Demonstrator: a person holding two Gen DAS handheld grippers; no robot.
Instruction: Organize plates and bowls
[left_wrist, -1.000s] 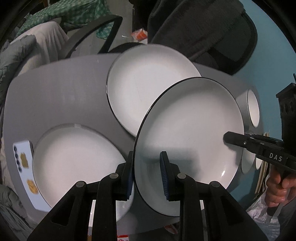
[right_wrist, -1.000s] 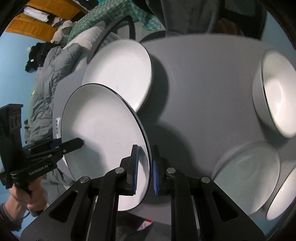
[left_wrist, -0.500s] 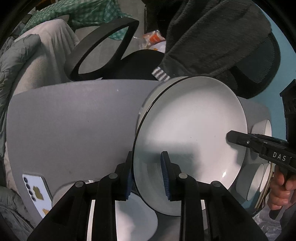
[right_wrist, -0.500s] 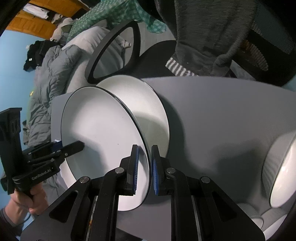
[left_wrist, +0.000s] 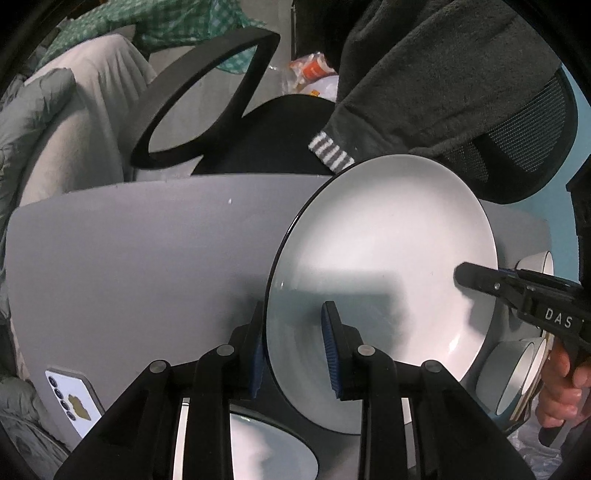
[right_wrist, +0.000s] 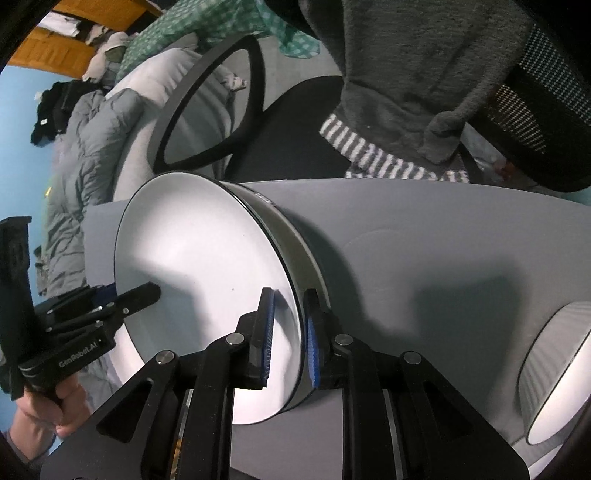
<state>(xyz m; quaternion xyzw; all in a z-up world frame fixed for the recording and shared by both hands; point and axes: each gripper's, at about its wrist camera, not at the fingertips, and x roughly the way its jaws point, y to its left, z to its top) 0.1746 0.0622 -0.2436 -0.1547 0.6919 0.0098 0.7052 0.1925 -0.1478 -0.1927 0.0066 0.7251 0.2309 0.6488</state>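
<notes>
Both grippers point steeply down at the grey table (left_wrist: 147, 258) and share one white plate (left_wrist: 380, 273), held on edge. The left gripper (left_wrist: 295, 347) has its blue pads on either side of the plate's rim, jaws narrowly apart and gripping it. The right gripper (right_wrist: 288, 336) pinches the opposite rim, jaws almost closed on it. A hand (right_wrist: 51, 410) grasps the left gripper's handle in the right view; another hand (left_wrist: 565, 391) grasps the right gripper's handle in the left view.

Plates: the held one sits over a second plate (right_wrist: 295, 236) on the table, only that one's rim showing behind it. A third plate (left_wrist: 273, 450) is cut off under the left gripper. Bowls (left_wrist: 517, 380): at least two at the right edge, partly hidden, the count unclear. A phone (left_wrist: 74, 398) lies at the near left corner. Beyond the table stands a chair (left_wrist: 273, 136) with a grey garment (left_wrist: 443, 81).
</notes>
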